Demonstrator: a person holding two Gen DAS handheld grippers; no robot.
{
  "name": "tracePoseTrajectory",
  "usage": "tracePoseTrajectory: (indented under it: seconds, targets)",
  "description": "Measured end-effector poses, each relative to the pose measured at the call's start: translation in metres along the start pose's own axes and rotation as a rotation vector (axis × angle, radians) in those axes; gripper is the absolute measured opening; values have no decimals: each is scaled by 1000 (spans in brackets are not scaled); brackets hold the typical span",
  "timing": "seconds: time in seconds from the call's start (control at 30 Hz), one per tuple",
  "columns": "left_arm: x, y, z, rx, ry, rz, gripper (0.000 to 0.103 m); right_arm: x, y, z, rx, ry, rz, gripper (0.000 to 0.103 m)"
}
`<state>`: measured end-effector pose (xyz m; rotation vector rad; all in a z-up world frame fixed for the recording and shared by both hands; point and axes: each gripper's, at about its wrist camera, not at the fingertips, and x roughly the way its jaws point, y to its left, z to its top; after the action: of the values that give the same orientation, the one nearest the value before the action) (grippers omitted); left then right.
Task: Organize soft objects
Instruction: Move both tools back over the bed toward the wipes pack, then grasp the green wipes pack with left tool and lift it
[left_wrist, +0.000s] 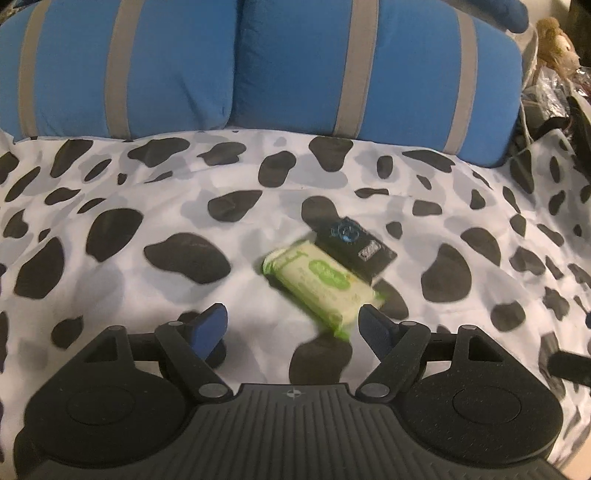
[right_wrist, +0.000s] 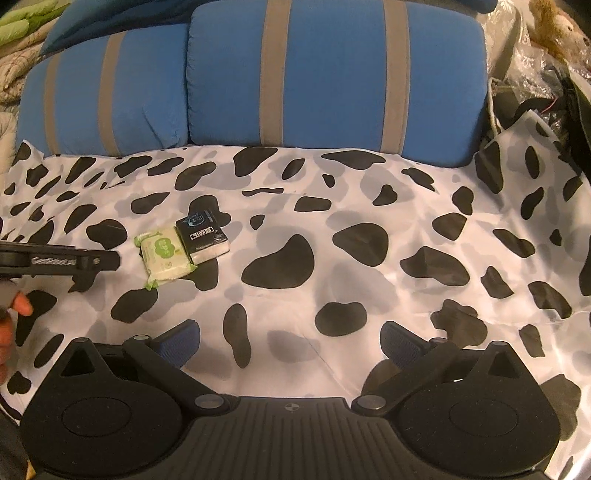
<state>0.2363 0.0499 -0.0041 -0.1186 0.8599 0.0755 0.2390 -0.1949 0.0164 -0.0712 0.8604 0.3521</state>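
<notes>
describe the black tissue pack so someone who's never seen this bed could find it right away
Start at the two blue pillows with grey stripes at the head of the cow-print sheet. Two small packs lie touching on the sheet in front of them. The black tissue pack is the dark one with a white edge, beside the pale green wipes pack.
</notes>
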Motion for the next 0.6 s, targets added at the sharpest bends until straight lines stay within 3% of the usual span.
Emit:
tracePoseTrajectory:
  seconds: [0.3,0.6]
  targets:
    - [48,-7,13,-1,56,58,78,12,2,5,-35,31,-3,103]
    - [83,-11,26,-88,98,36,78,13,4,6,-69,37,7,103]
